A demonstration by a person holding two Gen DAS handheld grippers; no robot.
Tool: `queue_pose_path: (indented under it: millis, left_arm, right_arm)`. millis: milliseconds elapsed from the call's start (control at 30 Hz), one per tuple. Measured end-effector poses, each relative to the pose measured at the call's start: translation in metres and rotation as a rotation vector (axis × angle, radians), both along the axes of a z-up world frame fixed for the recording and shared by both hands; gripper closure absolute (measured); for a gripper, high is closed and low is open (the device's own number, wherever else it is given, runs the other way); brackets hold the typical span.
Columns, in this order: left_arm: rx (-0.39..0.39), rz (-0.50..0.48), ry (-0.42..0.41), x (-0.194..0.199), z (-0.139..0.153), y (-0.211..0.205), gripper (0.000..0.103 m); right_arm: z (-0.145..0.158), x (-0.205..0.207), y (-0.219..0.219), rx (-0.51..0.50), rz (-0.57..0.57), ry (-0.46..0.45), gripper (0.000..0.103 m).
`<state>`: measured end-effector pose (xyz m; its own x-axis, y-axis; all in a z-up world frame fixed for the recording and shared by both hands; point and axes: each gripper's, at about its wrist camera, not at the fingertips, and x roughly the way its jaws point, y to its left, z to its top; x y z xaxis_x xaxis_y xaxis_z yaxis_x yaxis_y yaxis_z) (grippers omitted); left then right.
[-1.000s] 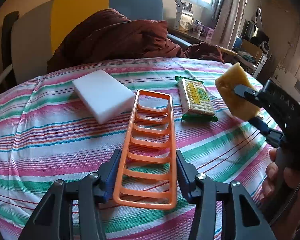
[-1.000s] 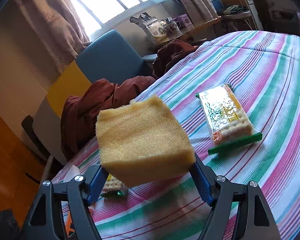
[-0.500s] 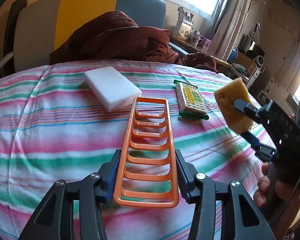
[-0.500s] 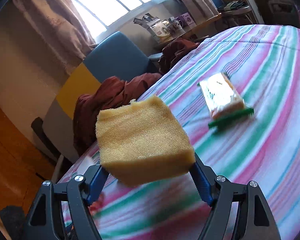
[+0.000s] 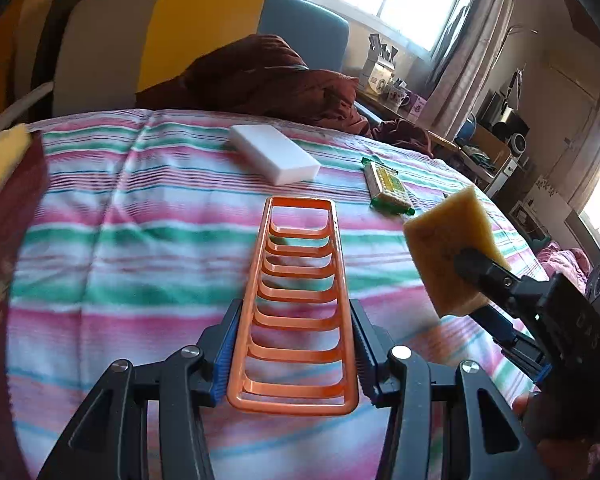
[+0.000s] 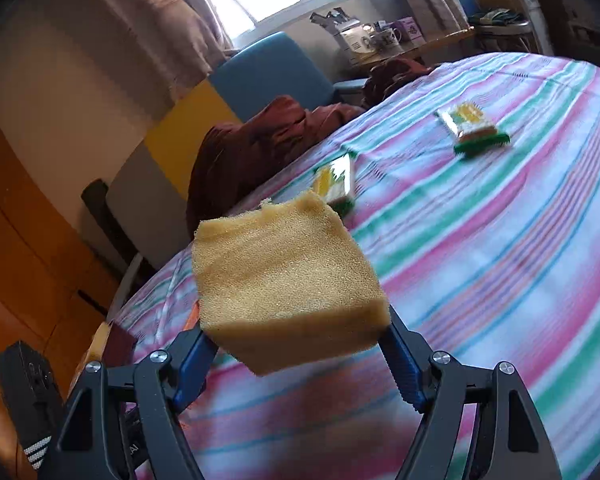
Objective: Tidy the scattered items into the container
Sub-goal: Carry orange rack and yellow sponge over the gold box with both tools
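Observation:
My left gripper is shut on an orange ladder-shaped plastic rack, held above the striped bedcover. To its right, my right gripper carries a yellow sponge. In the right wrist view that sponge fills the middle, with the right gripper shut on its sides. A white foam block and a green-edged cracker packet lie on the cover further off. The right wrist view shows two cracker packets. A dark red container wall shows at the far left, with something yellow at its top.
A maroon blanket is heaped at the head of the bed against a grey, yellow and blue headboard. A cluttered desk stands beyond under the window. The bed's edge drops off on the right.
Both grippers have swung left with their loads. The white block and cracker packet have slid right in view, and the dark red container edge has come into sight at the left.

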<state>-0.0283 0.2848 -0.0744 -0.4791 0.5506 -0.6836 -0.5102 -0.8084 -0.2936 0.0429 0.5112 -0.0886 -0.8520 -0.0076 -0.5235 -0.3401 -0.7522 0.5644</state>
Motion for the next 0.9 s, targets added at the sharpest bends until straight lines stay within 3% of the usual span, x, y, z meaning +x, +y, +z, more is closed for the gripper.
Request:
queue_pose_path:
  millis: [133,300,433,700,900]
  left_arm:
    - [-0.008,-0.021,0.085,0.029,0.012,-0.027,0.053]
    - [0.059,-0.005,0.087,0.046,0.033,-0.076,0.053]
    - [0.094,0.065,0.092,0.049,0.05,-0.125,0.053]
    - [0.069,0.252,0.119,0.045,0.064,-0.215,0.053]
    - [0.038,0.397,0.089,0.029,0.054,-0.267,0.053]
  right_arm:
    - [0.007,0.011,-0.018,-0.02,0.016,0.01,0.026]
    - [0.031,0.013,-0.051,0.0,0.071,0.038,0.026]
    - [0.053,0.001,-0.092,0.032,0.165,0.061,0.026]
    - [0.085,-0.044,-0.203,0.124,0.432,0.069,0.026]
    - [0.089,-0.081,-0.271,0.266,0.499,0.001,0.026]
